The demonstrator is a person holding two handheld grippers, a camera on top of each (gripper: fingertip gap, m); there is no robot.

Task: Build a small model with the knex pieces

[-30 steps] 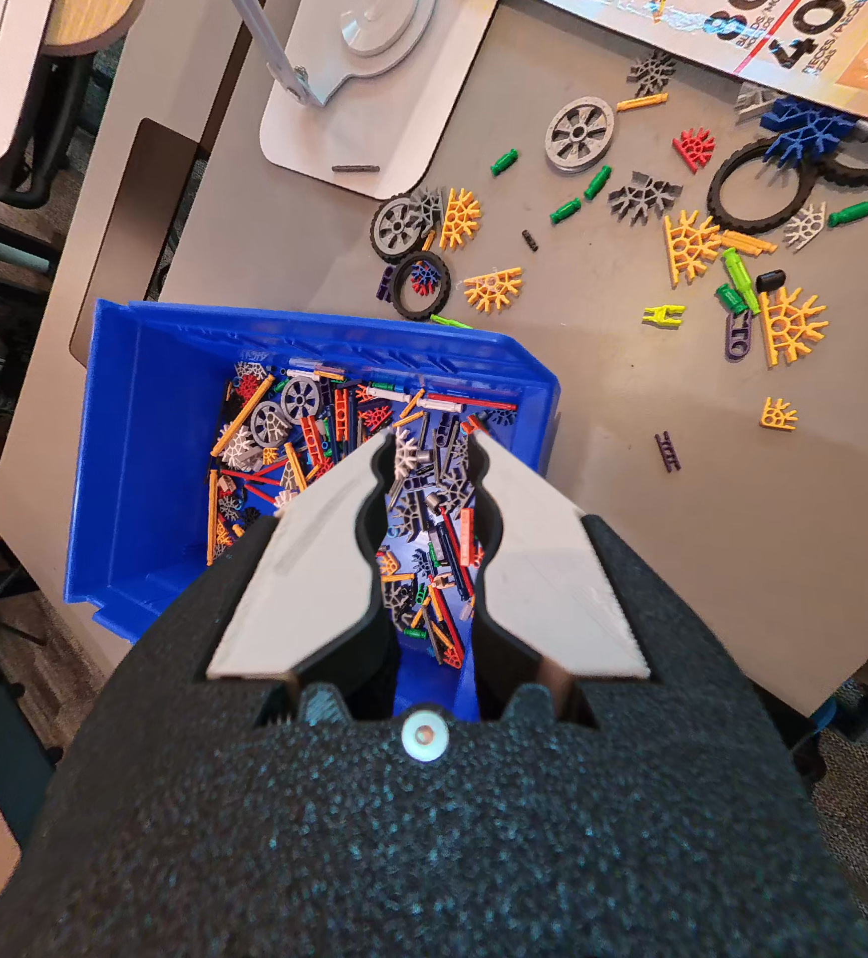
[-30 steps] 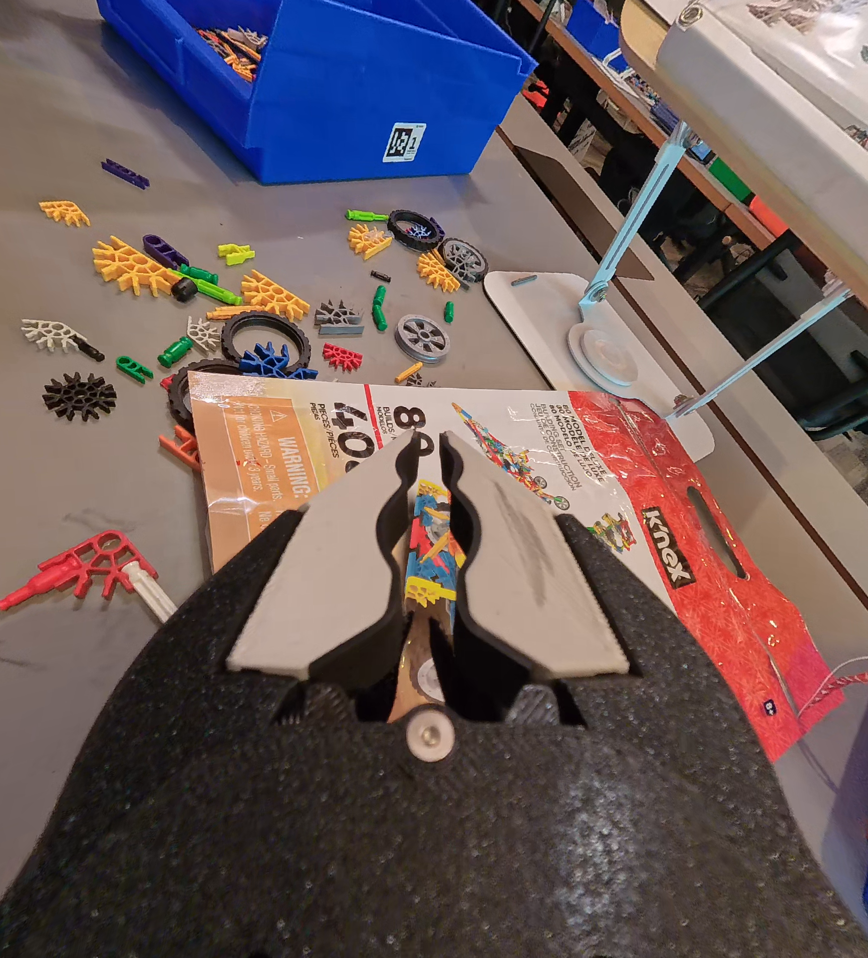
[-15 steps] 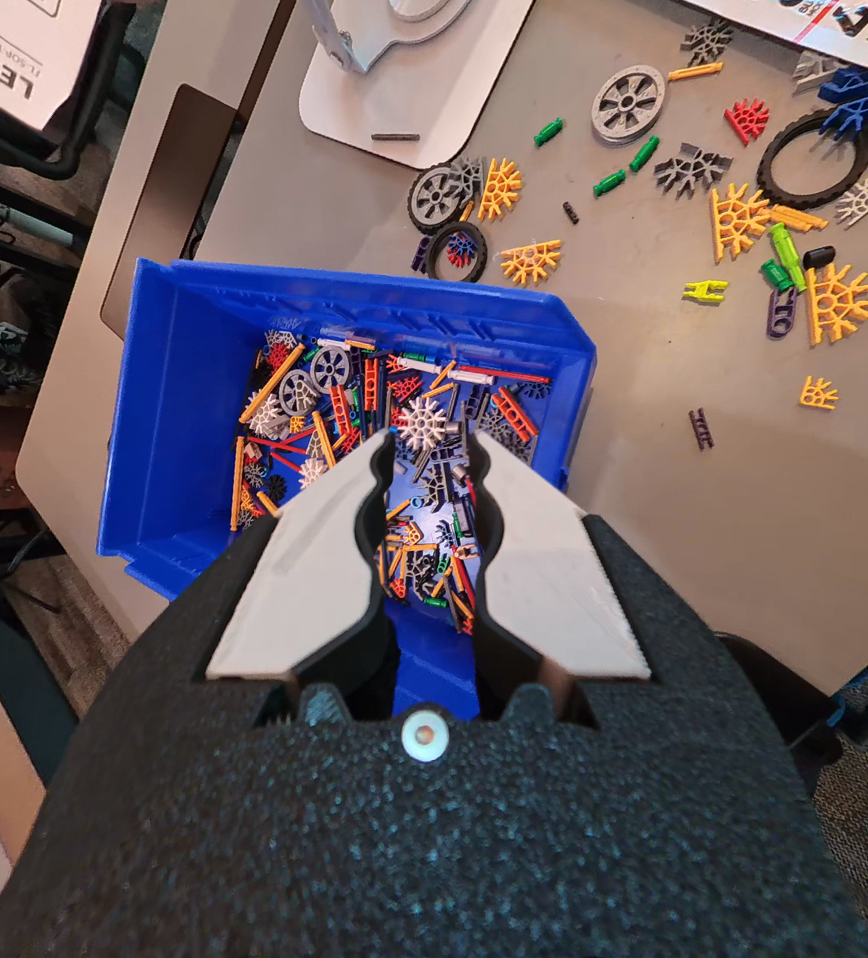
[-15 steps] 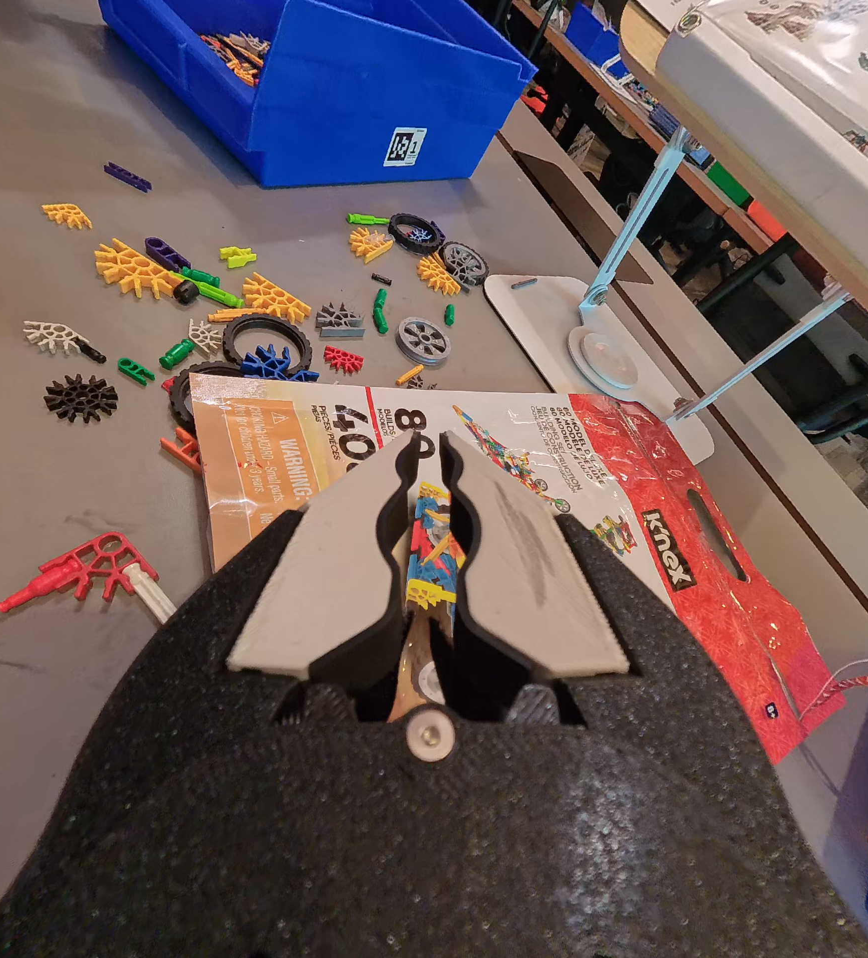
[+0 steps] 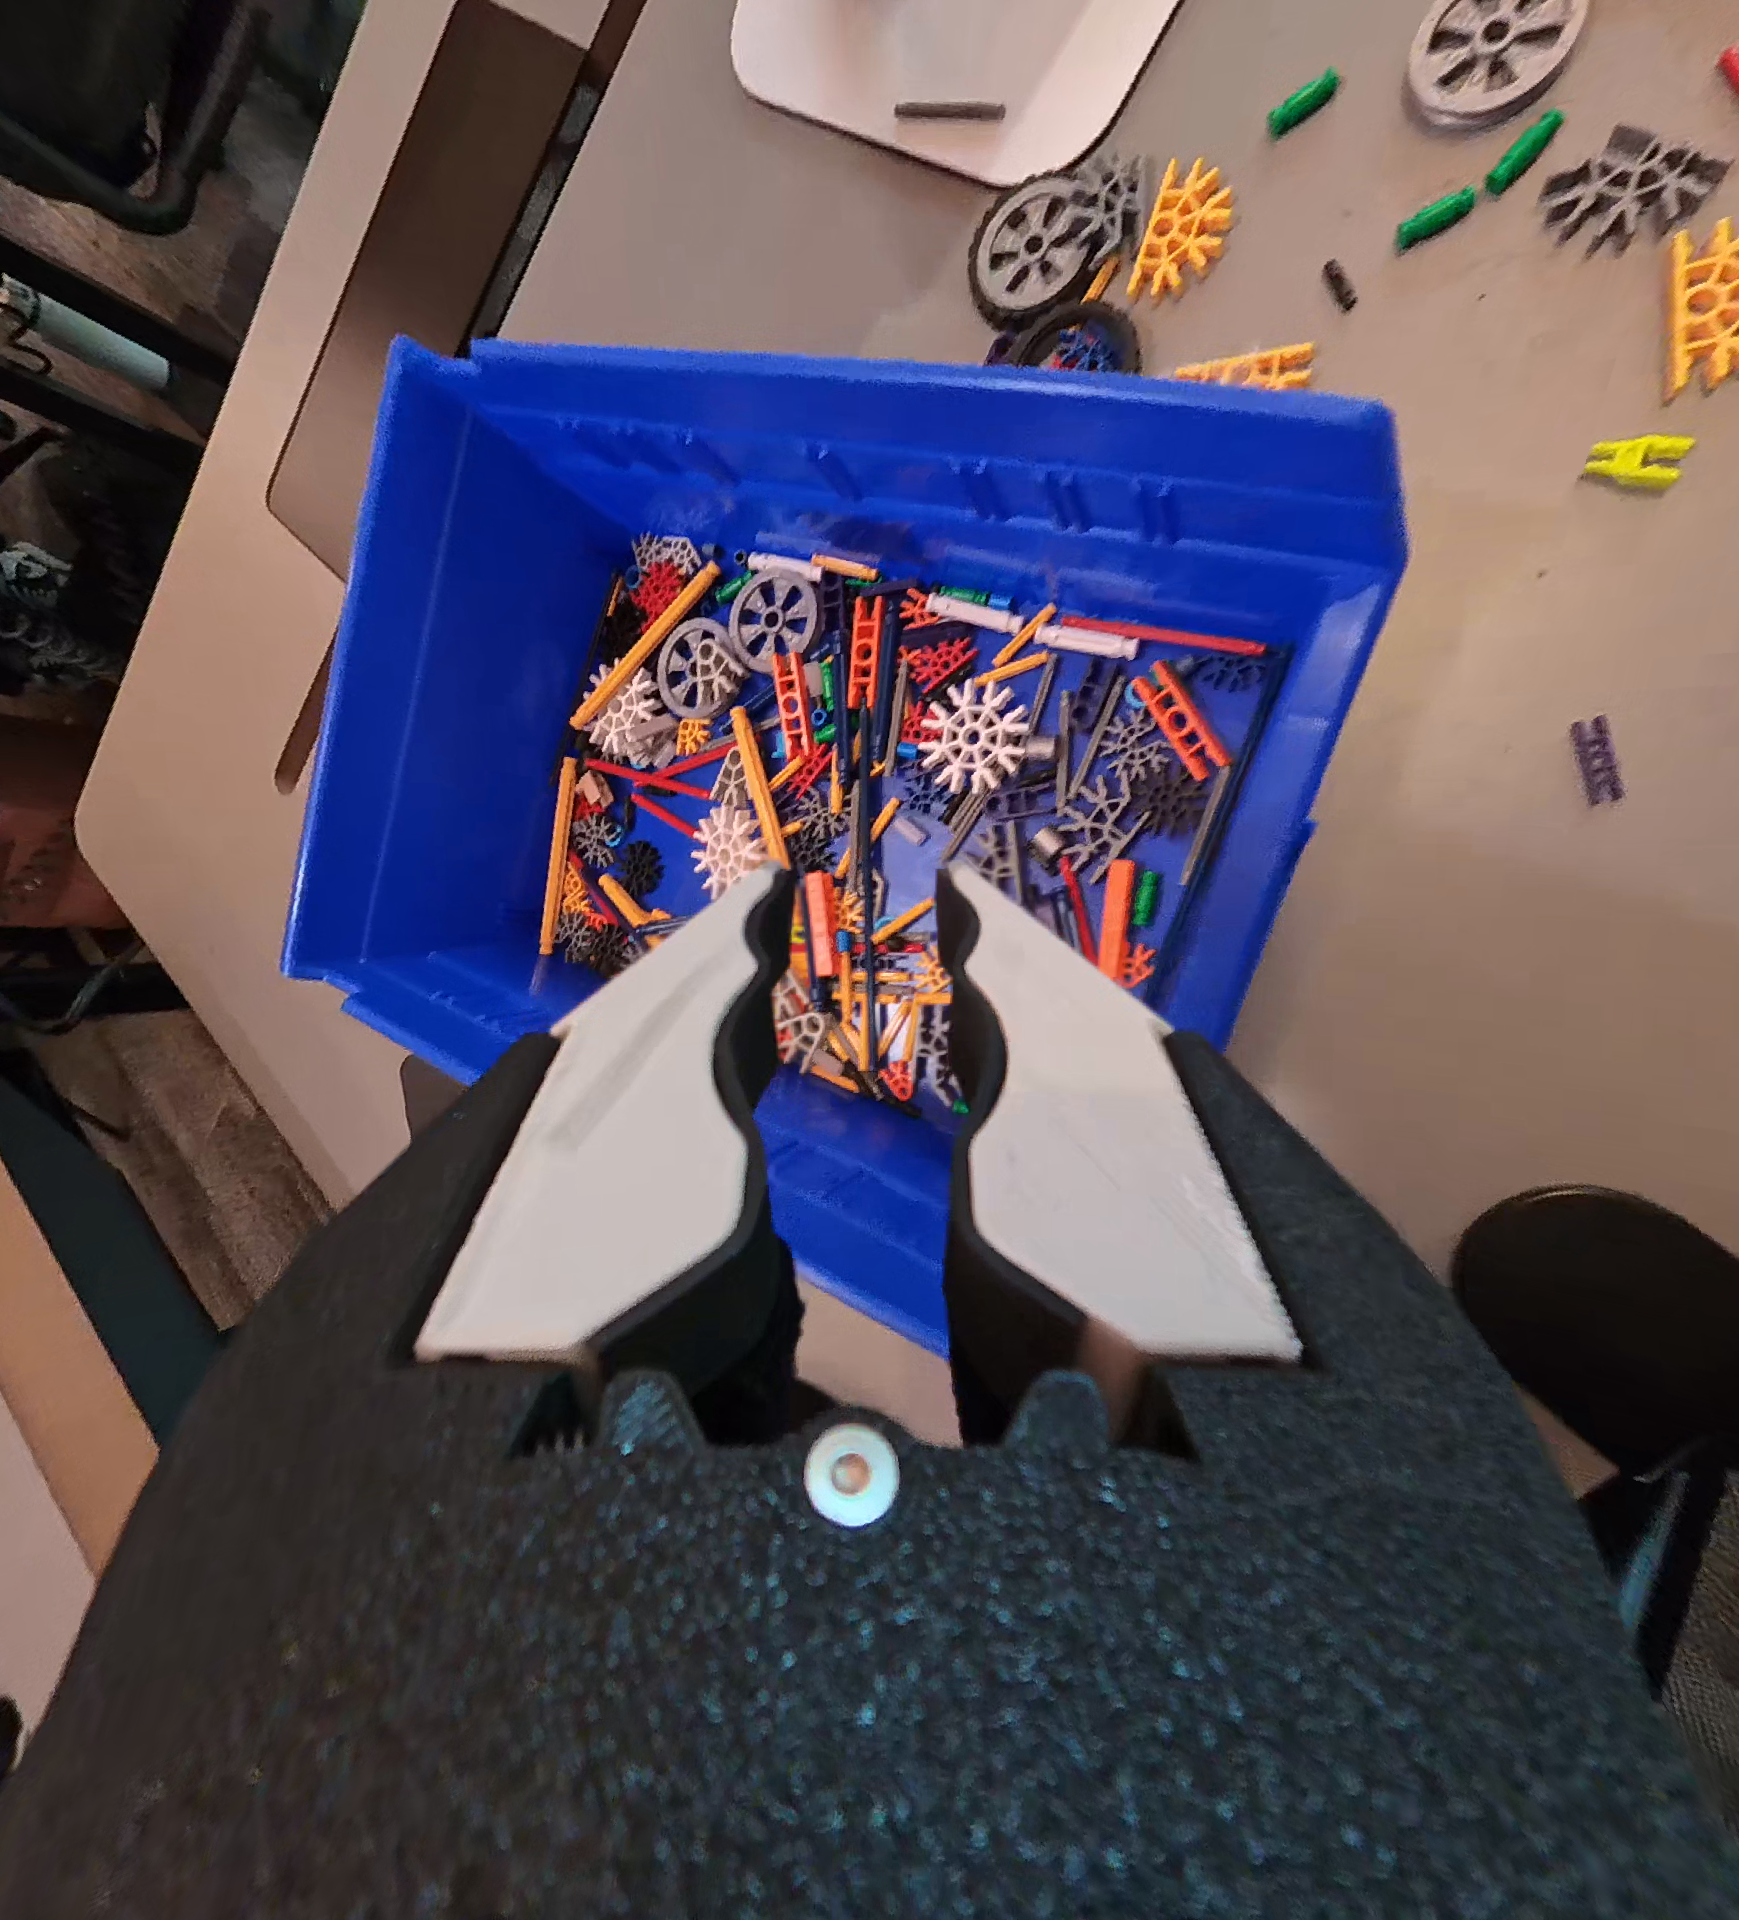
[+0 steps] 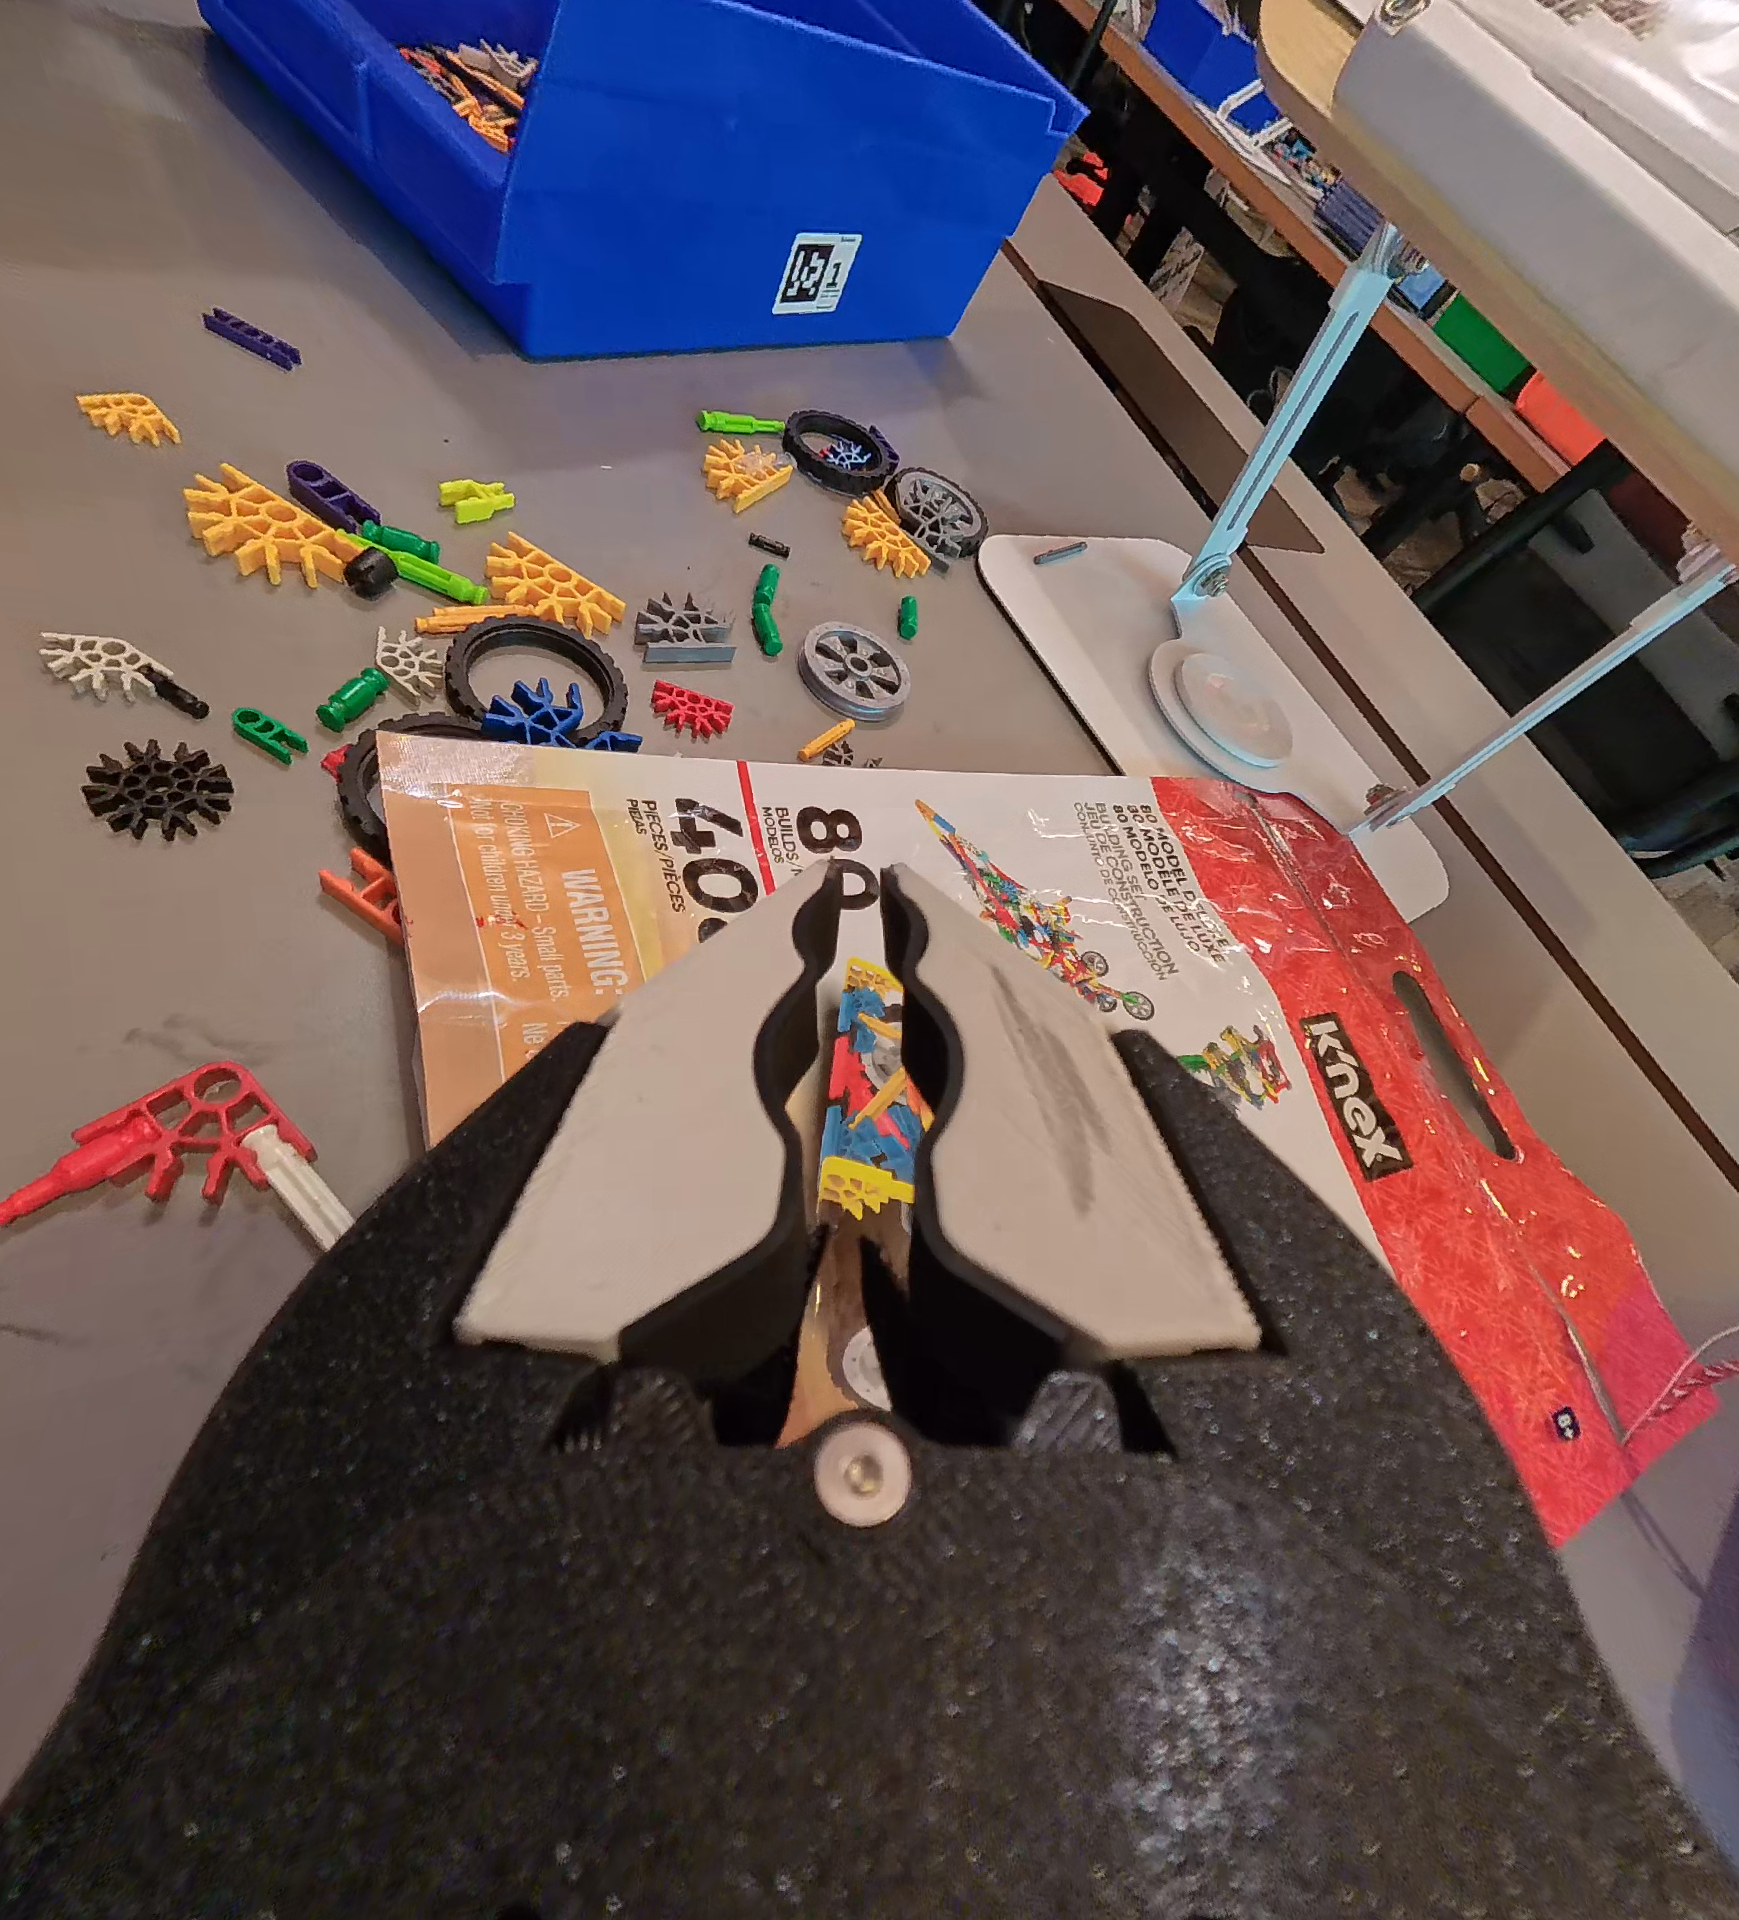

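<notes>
The left gripper, released and empty, hangs over the blue bin of toy pieces at frame centre, while the right gripper, almost clenched, hovers over the printed bag on the counter.

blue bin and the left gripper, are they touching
Apart. The left wrist view shows the left gripper open above the blue bin, its fingertips clear of the pieces inside.
</notes>
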